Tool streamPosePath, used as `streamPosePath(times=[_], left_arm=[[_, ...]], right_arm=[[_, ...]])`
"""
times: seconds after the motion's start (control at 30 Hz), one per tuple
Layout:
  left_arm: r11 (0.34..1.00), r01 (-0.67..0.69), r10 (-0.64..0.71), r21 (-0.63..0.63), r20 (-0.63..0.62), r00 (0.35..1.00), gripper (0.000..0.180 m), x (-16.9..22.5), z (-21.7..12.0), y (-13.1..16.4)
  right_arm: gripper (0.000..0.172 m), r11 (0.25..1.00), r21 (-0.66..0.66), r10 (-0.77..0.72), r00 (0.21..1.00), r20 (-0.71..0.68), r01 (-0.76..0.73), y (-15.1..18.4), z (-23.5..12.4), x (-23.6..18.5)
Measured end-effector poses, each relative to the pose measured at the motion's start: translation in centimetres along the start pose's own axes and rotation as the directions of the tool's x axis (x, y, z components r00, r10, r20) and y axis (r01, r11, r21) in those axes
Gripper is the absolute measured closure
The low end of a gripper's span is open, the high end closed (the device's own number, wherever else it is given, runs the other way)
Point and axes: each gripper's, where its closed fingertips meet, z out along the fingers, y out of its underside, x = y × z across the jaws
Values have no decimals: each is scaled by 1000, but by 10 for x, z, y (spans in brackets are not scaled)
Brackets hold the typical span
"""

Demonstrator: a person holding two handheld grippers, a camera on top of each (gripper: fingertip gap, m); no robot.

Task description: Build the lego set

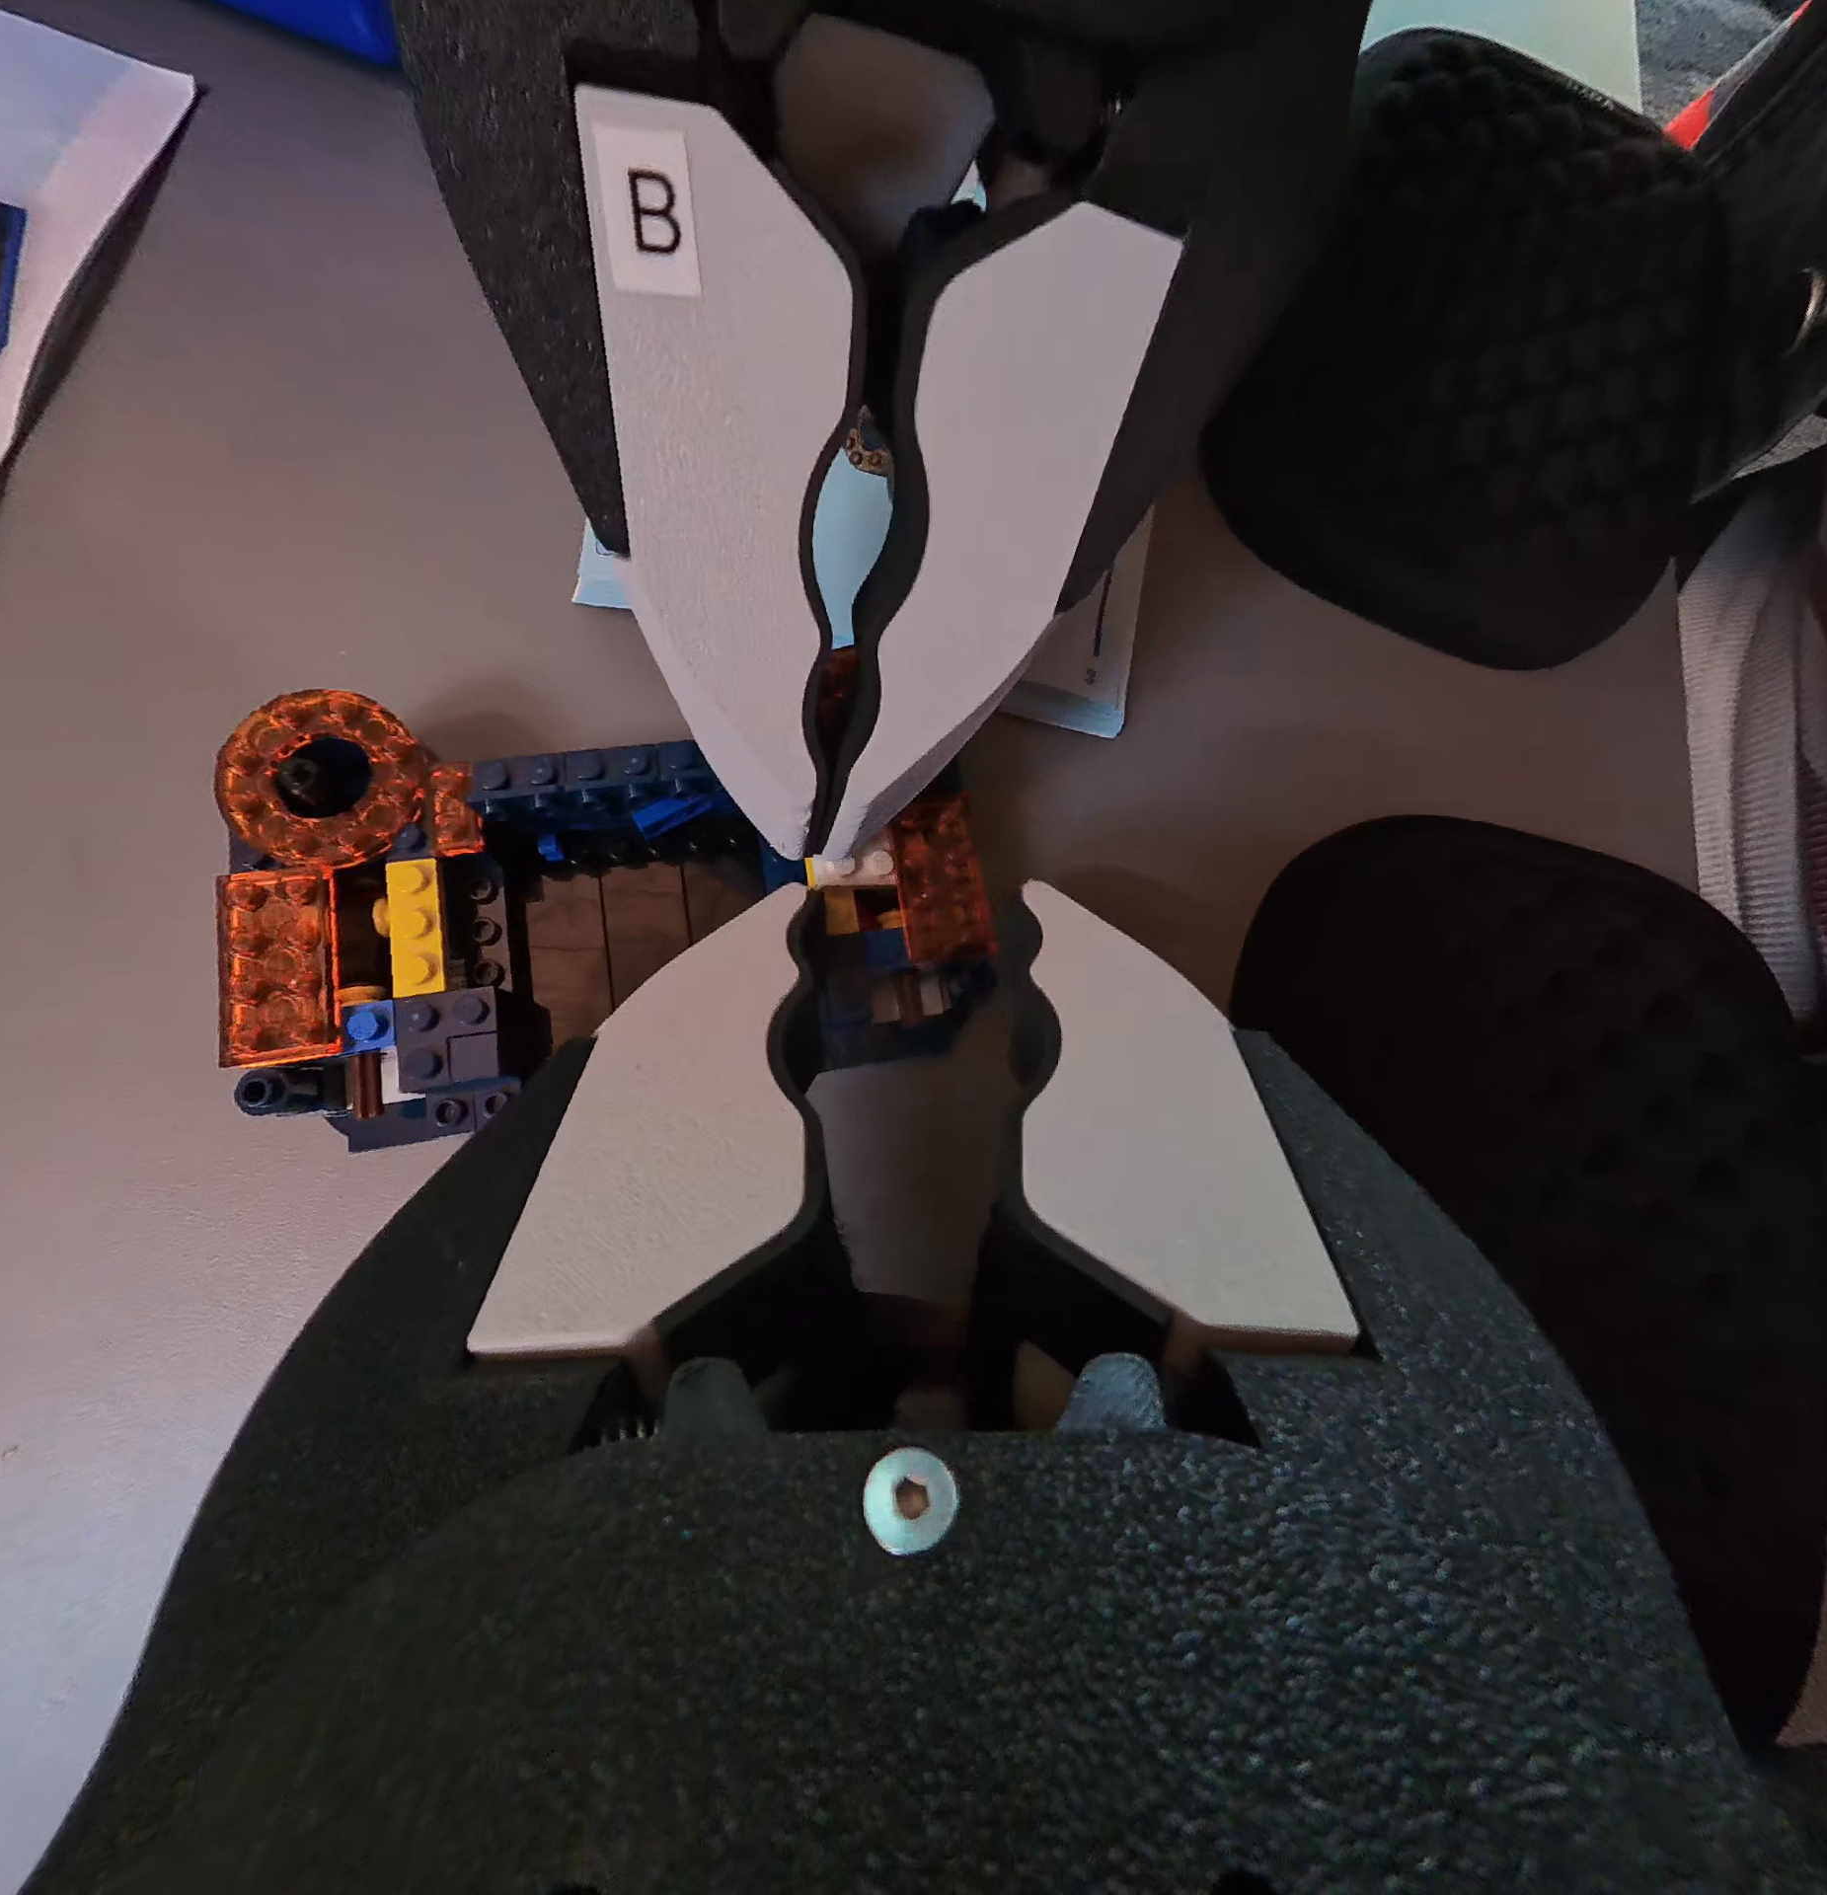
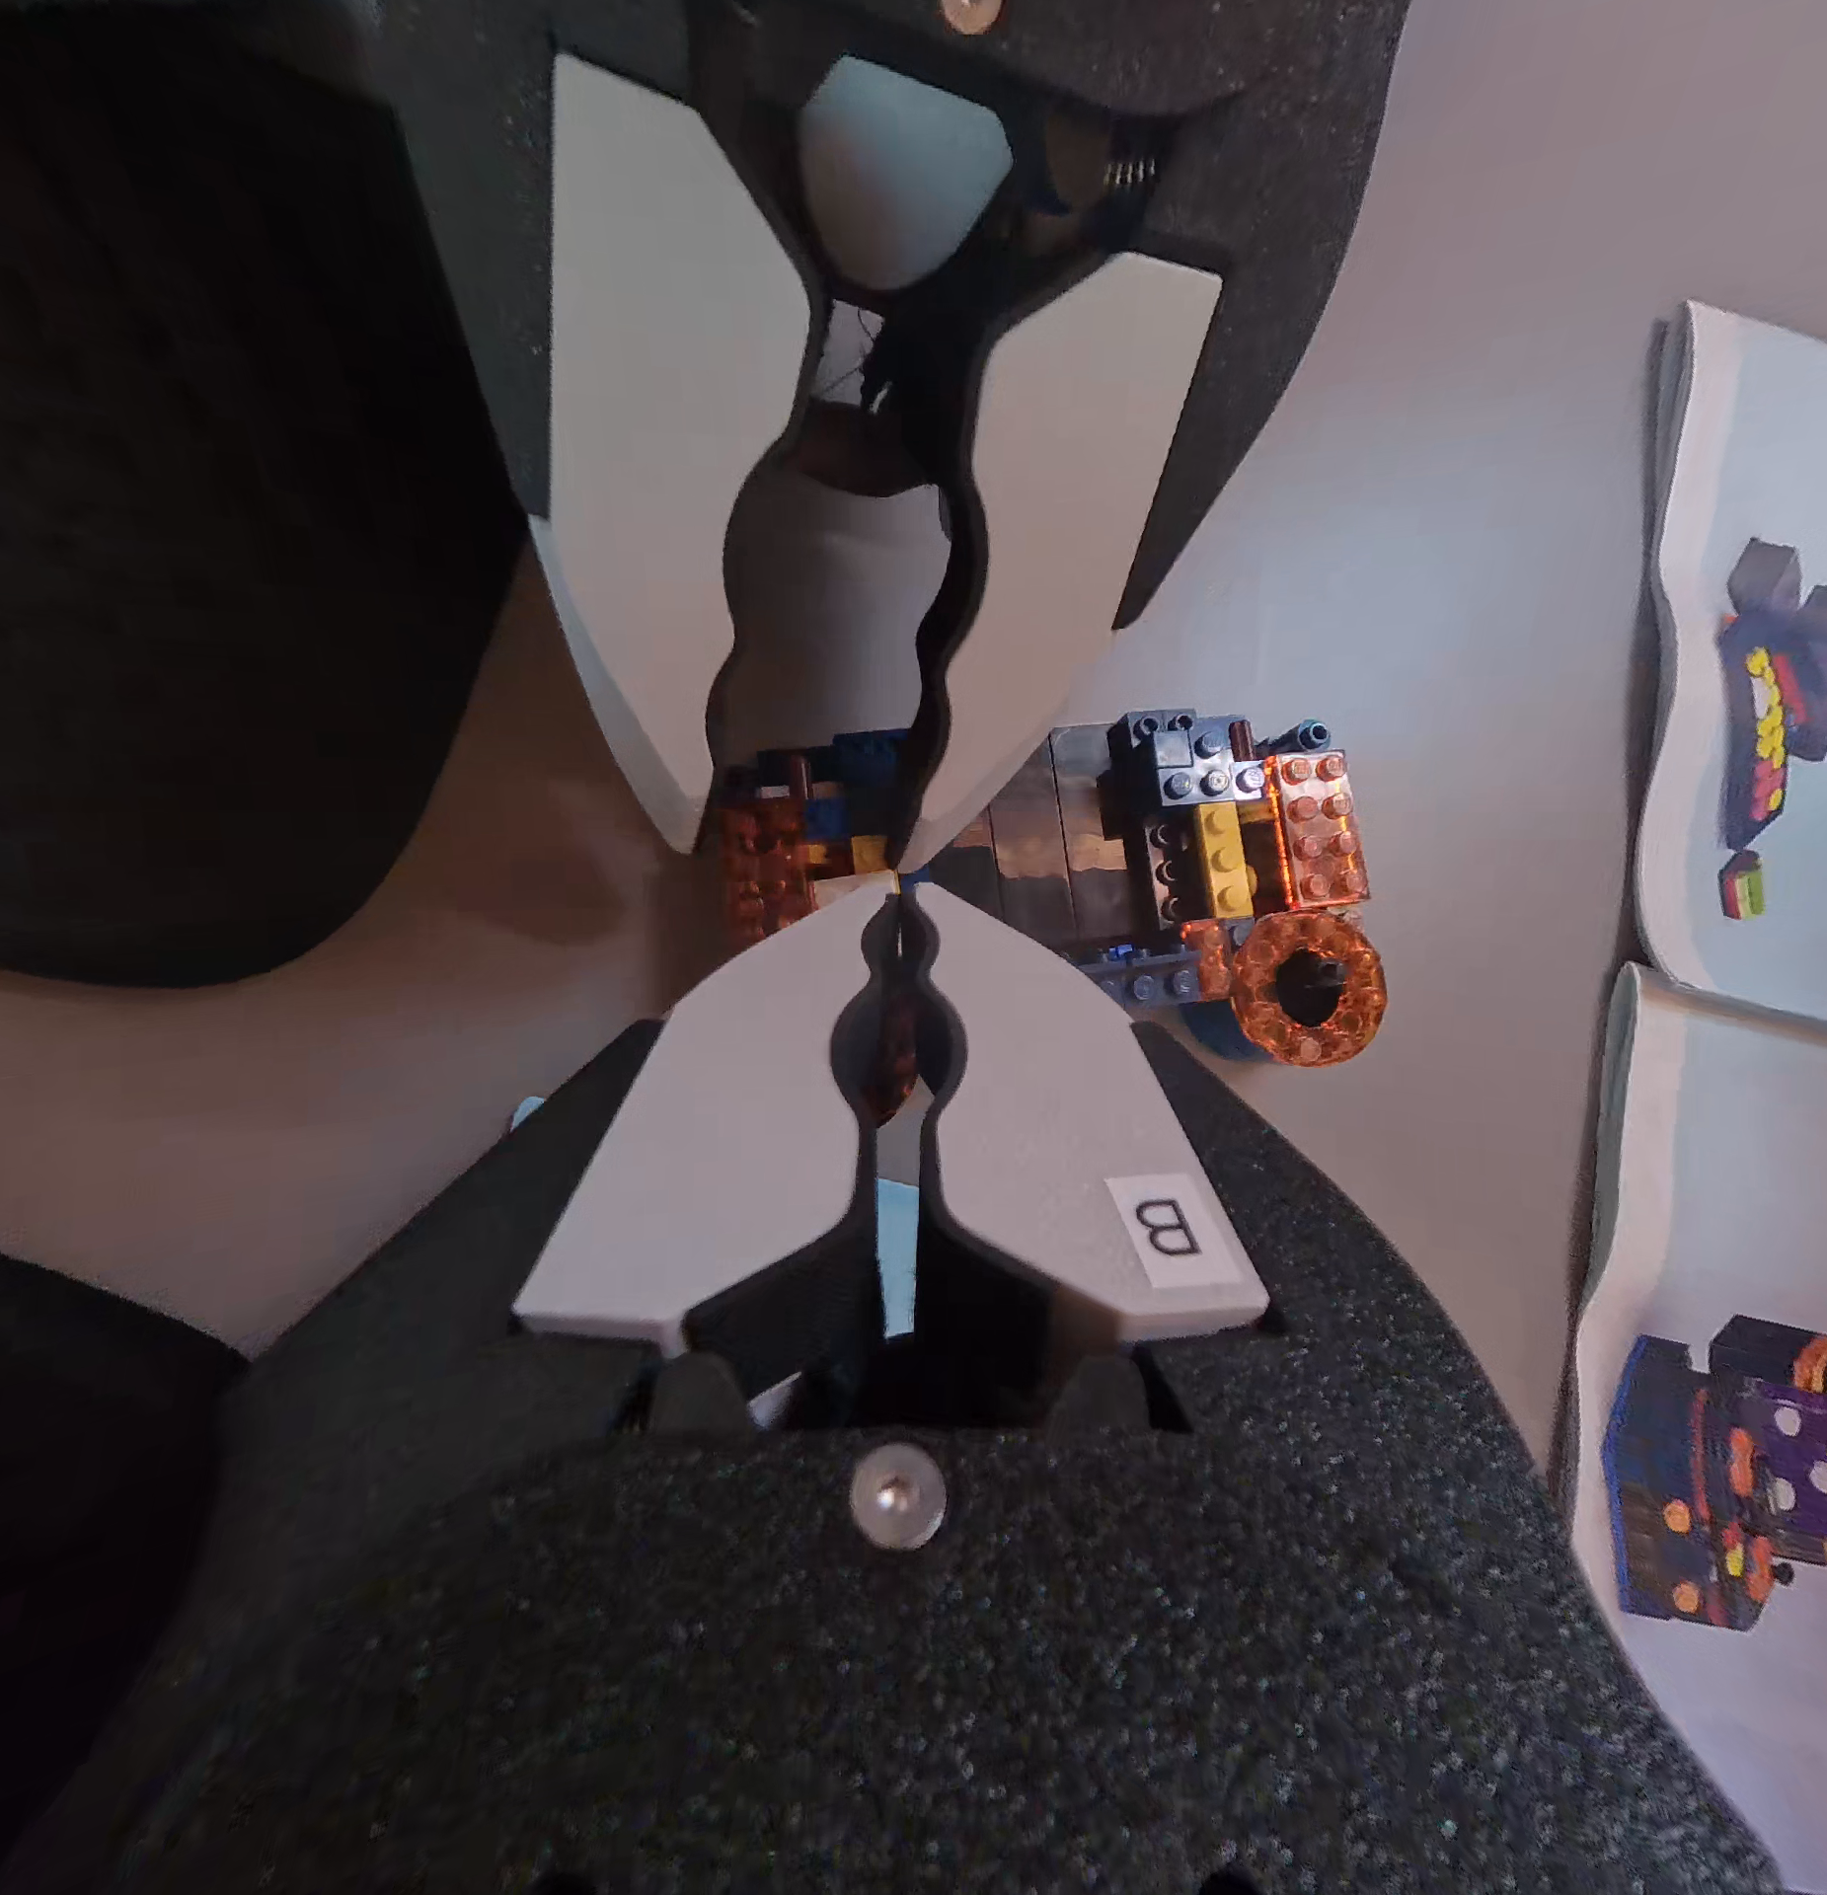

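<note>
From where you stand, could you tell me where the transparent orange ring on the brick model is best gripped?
I'd pinch the orange ring across its band, one finger in the central hole, one outside, coming from above on its table-facing side; bricks of the model crowd its other flank.

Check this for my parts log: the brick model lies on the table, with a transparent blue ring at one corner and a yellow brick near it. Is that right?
Not quite. The ring is transparent orange, not blue, as the left wrist view shows. The rest stands: the brick model lies on the table, and a yellow brick sits near the ring.
</note>
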Motion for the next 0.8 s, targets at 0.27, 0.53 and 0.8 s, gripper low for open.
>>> streamPosePath(times=[0.27,0.53,0.8], left_arm=[[1000,14,-14,0,3,1000,147,-1,1,1],[999,-49,50,-14,27,998,139,-1,1,3],[997,-75,75,0,89,993,139,-8,4,7]], right_arm=[[172,981,-84,187,972,140,-176,2,1,-1],[160,947,-240,274,927,255,-214,5,2,6],[161,960,-219,244,900,361,-173,-1,-2,1]])
